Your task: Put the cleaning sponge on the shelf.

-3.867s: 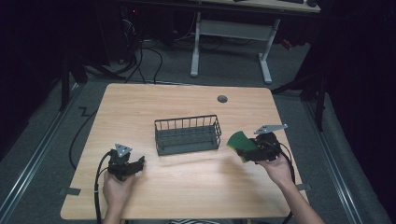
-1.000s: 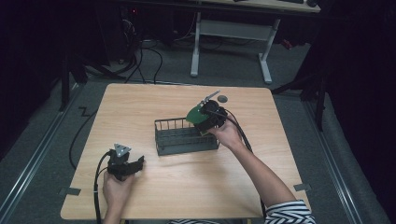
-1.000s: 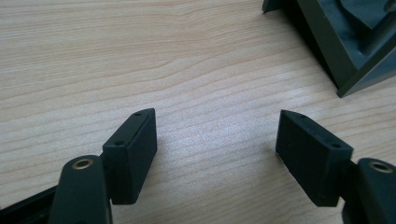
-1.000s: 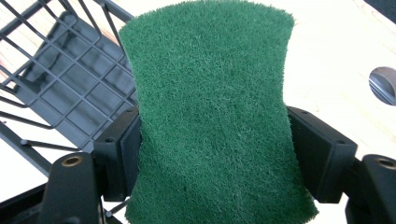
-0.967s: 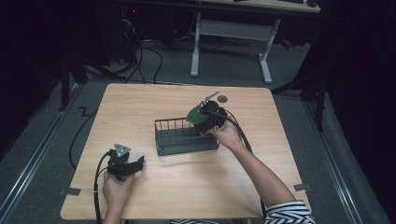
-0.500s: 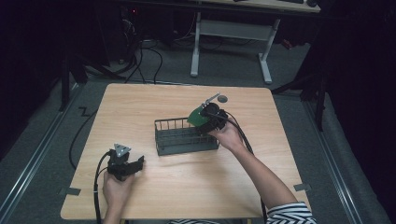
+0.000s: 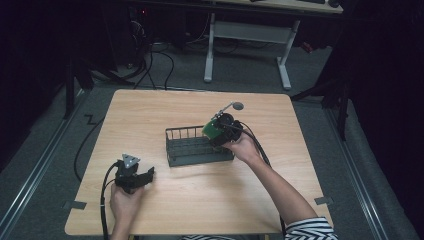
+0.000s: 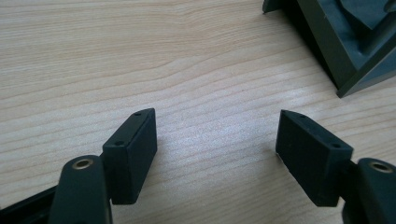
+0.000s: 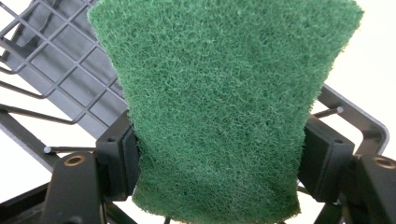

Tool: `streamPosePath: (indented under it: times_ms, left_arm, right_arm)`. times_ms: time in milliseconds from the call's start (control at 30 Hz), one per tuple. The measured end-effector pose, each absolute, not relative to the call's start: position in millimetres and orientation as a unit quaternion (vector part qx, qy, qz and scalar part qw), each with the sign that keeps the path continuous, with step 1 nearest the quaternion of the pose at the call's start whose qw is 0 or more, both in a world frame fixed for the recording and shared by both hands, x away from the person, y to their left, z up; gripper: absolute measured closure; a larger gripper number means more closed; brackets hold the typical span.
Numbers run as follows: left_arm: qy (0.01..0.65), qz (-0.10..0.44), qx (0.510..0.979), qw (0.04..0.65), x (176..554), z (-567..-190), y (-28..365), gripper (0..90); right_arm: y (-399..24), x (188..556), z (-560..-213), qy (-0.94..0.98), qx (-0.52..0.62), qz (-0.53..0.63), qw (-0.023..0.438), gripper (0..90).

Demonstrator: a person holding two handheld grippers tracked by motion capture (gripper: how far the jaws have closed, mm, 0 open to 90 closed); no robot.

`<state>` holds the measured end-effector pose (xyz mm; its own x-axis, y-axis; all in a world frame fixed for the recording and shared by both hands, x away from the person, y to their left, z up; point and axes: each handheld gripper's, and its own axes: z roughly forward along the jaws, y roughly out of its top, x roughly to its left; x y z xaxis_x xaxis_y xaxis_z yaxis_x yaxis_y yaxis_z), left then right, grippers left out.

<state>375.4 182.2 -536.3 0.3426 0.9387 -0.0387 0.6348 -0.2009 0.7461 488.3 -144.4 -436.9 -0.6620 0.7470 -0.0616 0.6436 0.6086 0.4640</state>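
Observation:
A green scouring pad [image 9: 224, 107] is pinched at its sides by my right gripper [image 9: 219, 158], which is shut on it. In the high view that right gripper [image 7: 217, 131] holds the green pad [image 7: 210, 129] above the right end of a dark wire basket [image 7: 190, 155]. The basket's grid [image 9: 60, 65] lies right behind the pad. My left gripper [image 7: 145, 176] rests on the table near the front left, its jaws open over bare wood [image 8: 215, 140] with nothing between them. A corner of the basket [image 8: 345, 60] shows at that view's top right.
A small dark round disc [image 7: 238, 106] lies on the wooden table [image 7: 150, 115] behind the basket. Cables trail from both grippers toward the front edge. A white desk frame [image 7: 250, 35] stands on the floor beyond the table.
Earlier the right gripper held the green pad at the table's right side; it has carried it left to the basket's right end. Over the last second it barely shifted. The left gripper stayed put.

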Motion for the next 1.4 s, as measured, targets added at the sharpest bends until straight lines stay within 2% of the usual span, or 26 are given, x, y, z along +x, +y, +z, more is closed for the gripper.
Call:
streamPosePath:
  times_ms: [233, 400, 600, 967, 1067, 1400]
  left_arm:
    - [0.529, 0.220, 0.743, 0.345, 375, -536, 182, 29.7]
    - [0.529, 0.220, 0.743, 0.346, 375, -536, 182, 29.7]
    - [0.529, 0.220, 0.743, 0.346, 375, -536, 182, 29.7]
    - [0.529, 0.220, 0.743, 0.345, 375, -536, 182, 29.6]
    - [0.529, 0.221, 0.744, 0.344, 375, -536, 182, 29.6]
    - [0.528, 0.222, 0.744, 0.343, 375, -536, 182, 29.6]
  right_arm:
    - [-145, 488, -438, 0.892, 0.382, 0.202, 0.131, 26.7]
    - [-147, 486, -437, 0.889, 0.383, 0.212, 0.132, 21.4]
    - [-152, 484, -433, 0.884, 0.388, 0.227, 0.130, 20.2]
    - [-173, 470, -417, 0.866, 0.385, 0.291, 0.133, 21.8]
    - [-180, 463, -412, 0.856, 0.390, 0.305, 0.146, 25.4]
    - [-217, 442, -400, 0.820, 0.414, 0.367, 0.147, 31.2]
